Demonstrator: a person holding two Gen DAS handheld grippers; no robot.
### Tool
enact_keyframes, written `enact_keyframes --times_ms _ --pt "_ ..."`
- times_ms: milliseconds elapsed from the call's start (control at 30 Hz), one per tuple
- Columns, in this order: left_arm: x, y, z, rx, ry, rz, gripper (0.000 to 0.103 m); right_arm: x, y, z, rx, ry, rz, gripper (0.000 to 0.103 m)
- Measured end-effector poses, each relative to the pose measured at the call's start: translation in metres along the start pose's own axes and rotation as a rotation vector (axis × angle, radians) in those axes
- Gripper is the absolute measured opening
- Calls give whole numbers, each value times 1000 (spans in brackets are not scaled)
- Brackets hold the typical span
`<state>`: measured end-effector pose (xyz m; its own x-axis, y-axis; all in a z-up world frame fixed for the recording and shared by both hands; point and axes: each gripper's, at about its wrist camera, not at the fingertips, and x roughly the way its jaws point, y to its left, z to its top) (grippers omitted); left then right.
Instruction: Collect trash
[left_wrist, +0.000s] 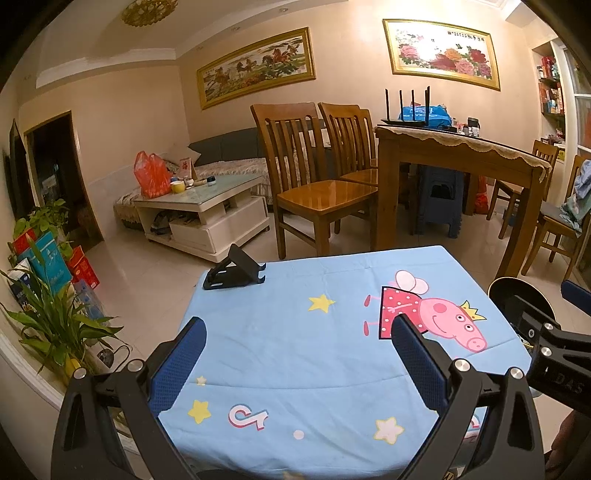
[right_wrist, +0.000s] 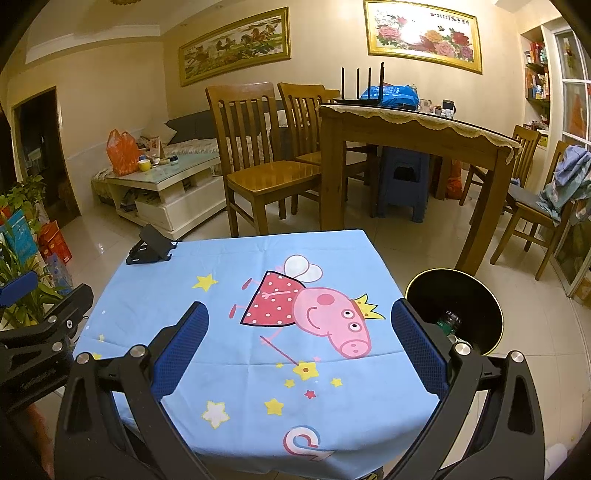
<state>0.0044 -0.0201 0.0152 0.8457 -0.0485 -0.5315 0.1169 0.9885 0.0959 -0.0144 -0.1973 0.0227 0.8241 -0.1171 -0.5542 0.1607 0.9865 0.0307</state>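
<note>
A black round trash bin (right_wrist: 456, 295) with a gold rim stands on the floor at the right of the small table. A green plastic bottle (right_wrist: 448, 320) and some white trash lie inside it. The bin's rim (left_wrist: 517, 282) also shows at the right of the left wrist view. My left gripper (left_wrist: 297, 332) is open and empty above the table's blue cartoon cloth (left_wrist: 295, 350). My right gripper (right_wrist: 299, 319) is open and empty above the same cloth (right_wrist: 240, 332), its right finger close to the bin. No trash shows on the cloth.
A black phone stand (left_wrist: 234, 273) sits at the cloth's far left corner, also in the right wrist view (right_wrist: 149, 249). Beyond are wooden chairs (left_wrist: 314, 177), a wooden dining table (left_wrist: 454, 155), a white coffee table (left_wrist: 207, 206) and plants (left_wrist: 48, 314) at the left.
</note>
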Motion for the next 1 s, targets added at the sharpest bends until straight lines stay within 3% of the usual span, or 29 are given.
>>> enact_keyframes --times_ms 1000 --pt "2 -1 0 -17 9 1 97 -2 -1 2 -11 8 16 98"
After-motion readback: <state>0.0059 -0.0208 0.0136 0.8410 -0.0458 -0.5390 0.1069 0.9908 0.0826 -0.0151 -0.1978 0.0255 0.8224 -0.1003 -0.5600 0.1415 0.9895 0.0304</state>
